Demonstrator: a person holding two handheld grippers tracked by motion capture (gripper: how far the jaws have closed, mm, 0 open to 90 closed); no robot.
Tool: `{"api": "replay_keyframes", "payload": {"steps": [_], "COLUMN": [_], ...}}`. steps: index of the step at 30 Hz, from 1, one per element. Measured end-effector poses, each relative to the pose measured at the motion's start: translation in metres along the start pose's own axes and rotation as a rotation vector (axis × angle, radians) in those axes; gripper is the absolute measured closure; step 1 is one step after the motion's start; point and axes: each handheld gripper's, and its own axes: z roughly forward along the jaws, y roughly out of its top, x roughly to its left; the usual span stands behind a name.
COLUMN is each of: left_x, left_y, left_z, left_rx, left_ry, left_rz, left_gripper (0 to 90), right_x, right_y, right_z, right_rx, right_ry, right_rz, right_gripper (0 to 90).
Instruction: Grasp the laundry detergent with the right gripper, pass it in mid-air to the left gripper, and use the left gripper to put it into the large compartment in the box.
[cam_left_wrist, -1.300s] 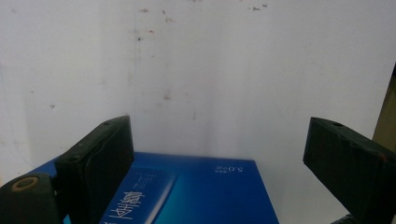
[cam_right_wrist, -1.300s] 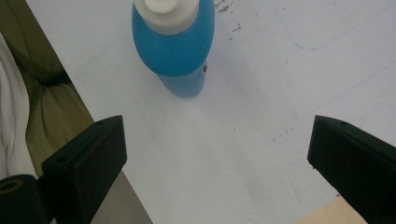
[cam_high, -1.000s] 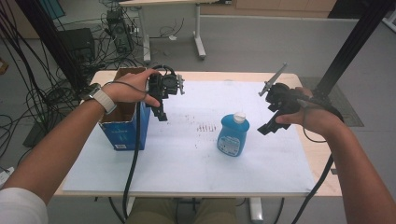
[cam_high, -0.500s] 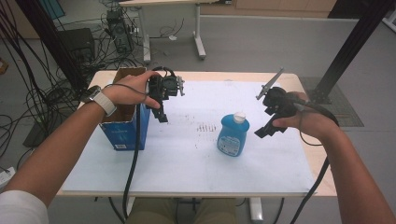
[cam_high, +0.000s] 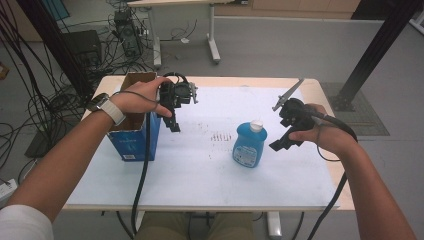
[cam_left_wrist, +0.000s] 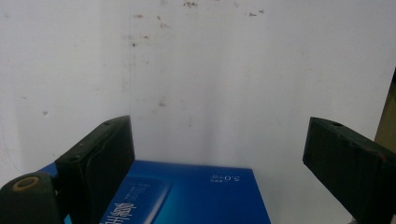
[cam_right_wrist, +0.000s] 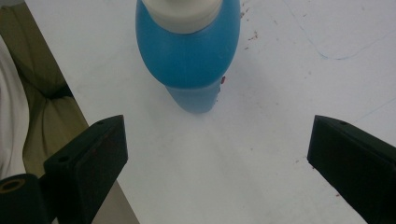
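Observation:
A blue bottle (cam_high: 249, 145) with a white cap stands upright near the middle of the white table (cam_high: 200, 175). My right gripper (cam_high: 281, 145) hovers open just to its right, jaws pointing down toward it. In the right gripper view the bottle (cam_right_wrist: 189, 51) sits ahead of the wide-apart jaws, nothing between them. An open blue cardboard box (cam_high: 134, 127) stands at the table's left. My left gripper (cam_high: 173, 122) hangs open beside the box's right wall, jaws down. The left gripper view looks down on the box's blue side (cam_left_wrist: 187, 196) between the spread jaws.
The white sheet carries small reddish marks (cam_high: 220, 135) between box and bottle. Cables (cam_high: 142, 170) trail from both grippers off the front edge. Behind the table are another desk's legs (cam_high: 212, 45), floor cables and a black post (cam_high: 375, 50).
My right gripper has moved left and a little down, closer to the bottle. The left gripper stays where it was by the box.

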Motion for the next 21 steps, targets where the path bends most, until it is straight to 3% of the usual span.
{"api": "replay_keyframes", "payload": {"steps": [21], "left_x": [-0.001], "left_y": [-0.004], "left_z": [0.006], "left_rx": [0.002], "left_ry": [-0.010], "left_rz": [-0.004], "left_gripper": [9.6], "right_x": [0.003], "right_y": [0.004], "right_z": [0.022], "right_rx": [-0.083], "right_ry": [0.014], "right_rz": [-0.013], "right_gripper": [5.3]}}
